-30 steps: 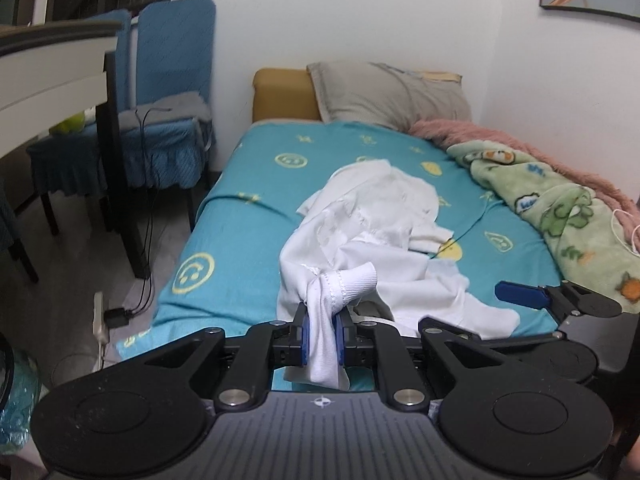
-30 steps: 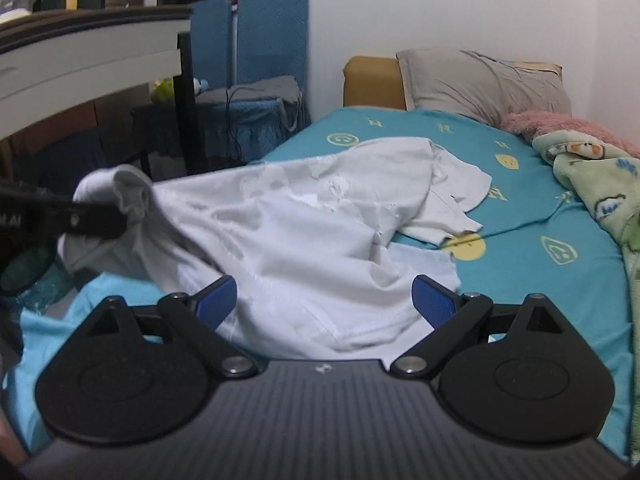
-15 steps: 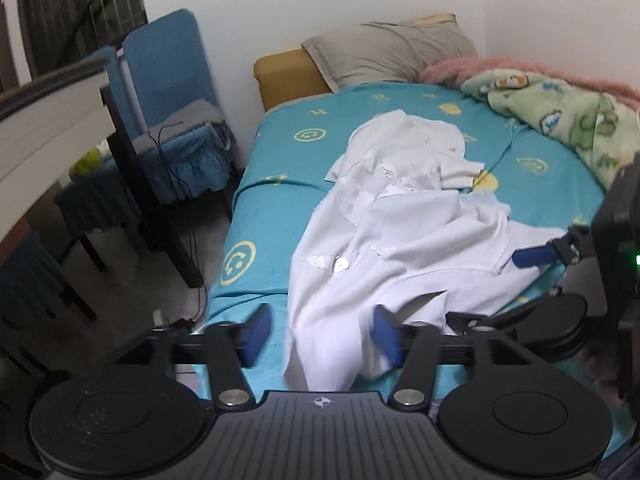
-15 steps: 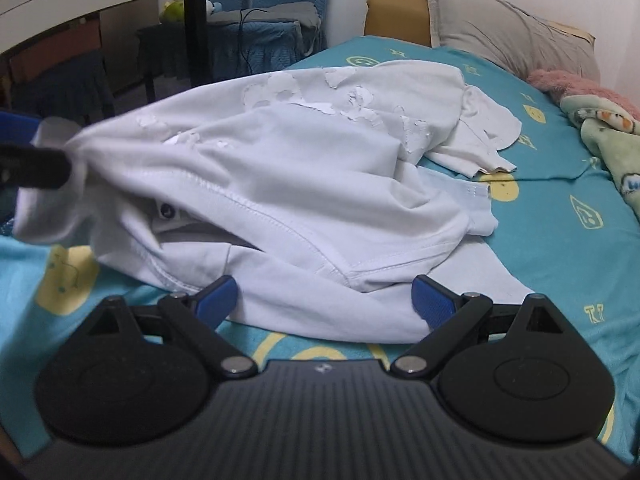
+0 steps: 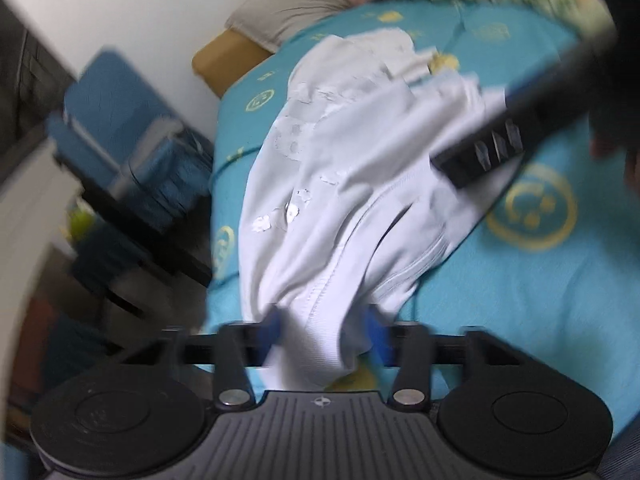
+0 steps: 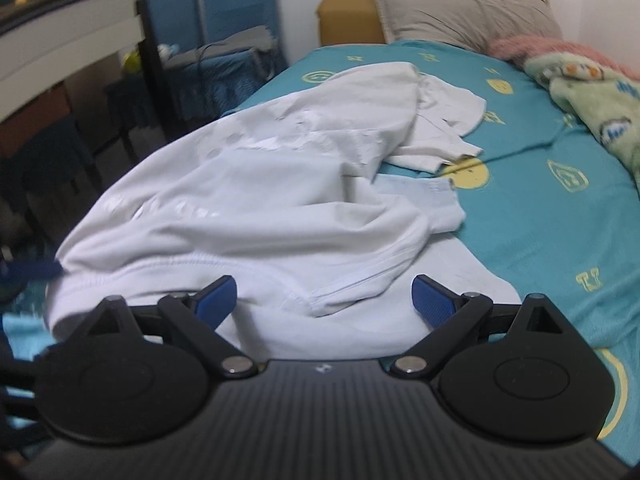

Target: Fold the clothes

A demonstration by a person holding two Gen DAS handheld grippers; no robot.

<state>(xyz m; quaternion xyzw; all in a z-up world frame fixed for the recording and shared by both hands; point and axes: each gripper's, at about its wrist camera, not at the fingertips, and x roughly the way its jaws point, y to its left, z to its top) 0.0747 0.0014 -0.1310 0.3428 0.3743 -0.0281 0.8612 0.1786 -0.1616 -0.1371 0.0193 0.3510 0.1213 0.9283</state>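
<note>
Left wrist view: the left claw [image 5: 322, 334] has just been closing, and a bunched white hem of the garment [image 5: 340, 184] sits between its blue pads, which press on the fold from both sides. The picture is smeared, so how deep the bite goes cannot be told. The right claw's arm crosses the upper right of this view.

Right wrist view: the right claw [image 6: 324, 296] stands spread wide, empty, low over the near edge of the same white garment [image 6: 256, 208], its pads apart from the cloth. The garment lies rumpled along the left, near part of the bed [image 6: 552, 216], on the teal sheet, one sleeve trailing toward the far pillow [image 6: 468, 12]. A green blanket [image 6: 592, 104] lies at the far right, well apart.

Judgement: the step in hand is securing two holds on one edge so the garment can be spread flat before any fold. To do it well, the right claw should pinch a single layer at the seam just ahead of it, not the whole heap, then both draw apart evenly. Risk: the left hold takes several layers and twists the cloth.
</note>
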